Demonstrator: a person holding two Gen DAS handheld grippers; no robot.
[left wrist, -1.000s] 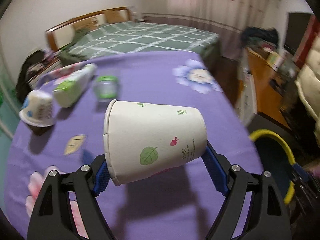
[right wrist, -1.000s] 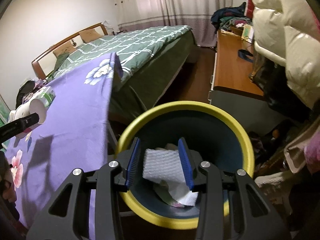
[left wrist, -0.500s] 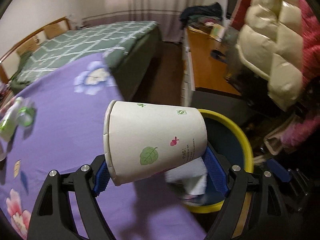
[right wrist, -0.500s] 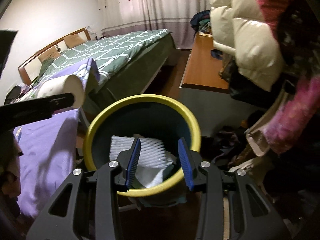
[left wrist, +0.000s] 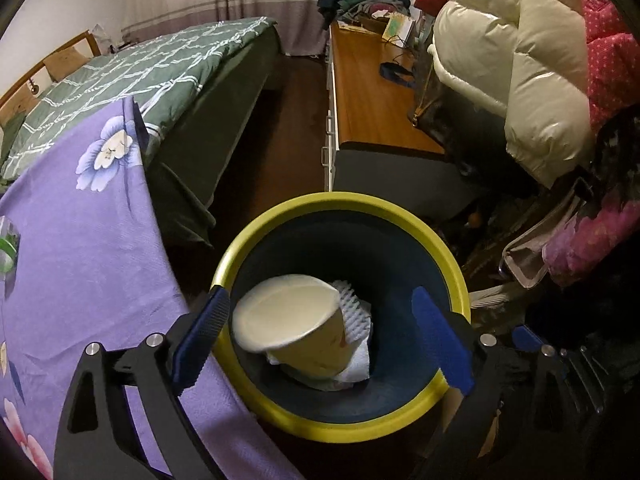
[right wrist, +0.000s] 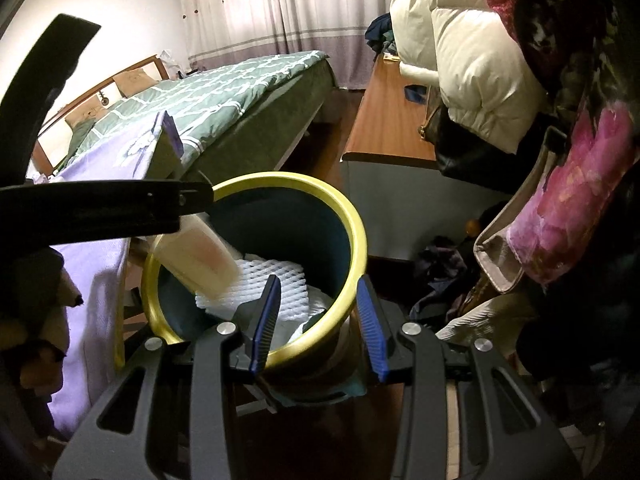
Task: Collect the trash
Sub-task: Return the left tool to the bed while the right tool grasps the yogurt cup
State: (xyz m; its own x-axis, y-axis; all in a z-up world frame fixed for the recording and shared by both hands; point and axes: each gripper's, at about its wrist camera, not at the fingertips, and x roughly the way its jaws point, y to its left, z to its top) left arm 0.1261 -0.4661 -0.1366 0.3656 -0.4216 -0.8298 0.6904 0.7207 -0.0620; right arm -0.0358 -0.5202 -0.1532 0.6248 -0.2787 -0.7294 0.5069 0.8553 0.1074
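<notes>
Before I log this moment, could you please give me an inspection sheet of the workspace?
Surface: purple cloth with flower print, beside the bin.
Job's things: paper cup, blurred, inside the yellow-rimmed bin, over white foam net and tissue.
Clutter: green-capped container at the cloth's left edge.
Grippers: left gripper over the bin, jaws wide, holding nothing; right gripper open, jaws straddling the bin's near rim.
Cables: nothing seen.
Surroundings: green bed, wooden desk, cream jacket, pink clothing.
</notes>
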